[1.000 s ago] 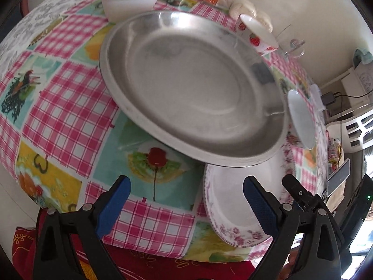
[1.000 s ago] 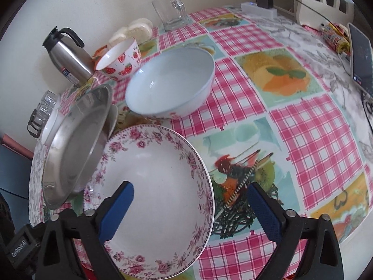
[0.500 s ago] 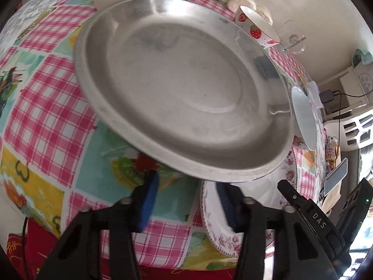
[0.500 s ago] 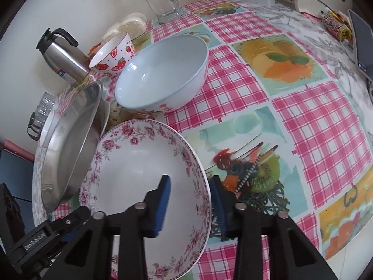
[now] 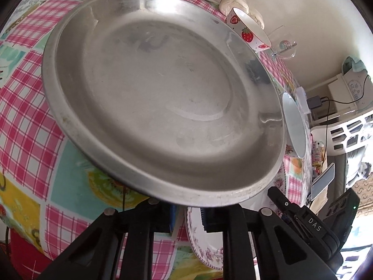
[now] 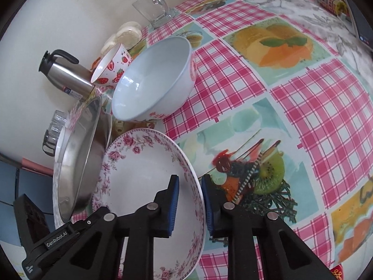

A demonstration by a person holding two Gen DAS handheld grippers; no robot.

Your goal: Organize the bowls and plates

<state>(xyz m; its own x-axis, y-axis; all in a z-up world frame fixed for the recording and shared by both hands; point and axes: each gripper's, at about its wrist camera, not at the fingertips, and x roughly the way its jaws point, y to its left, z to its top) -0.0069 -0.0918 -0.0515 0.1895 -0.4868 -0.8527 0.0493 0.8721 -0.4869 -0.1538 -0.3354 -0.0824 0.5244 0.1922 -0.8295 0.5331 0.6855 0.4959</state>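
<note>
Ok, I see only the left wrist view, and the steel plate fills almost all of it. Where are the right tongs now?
Observer: The right tongs straddle the near rim of the floral plate, one pad inside and one outside, and the jaws are closing.
Operator: Do the pads press on the rim?
Observer: Not yet. White plate surface shows between the inner pad and the rim.
Operator: What stands behind that plate?
Observer: A white bowl, upright and empty. A narrow strip of tablecloth shows between the two.
</note>
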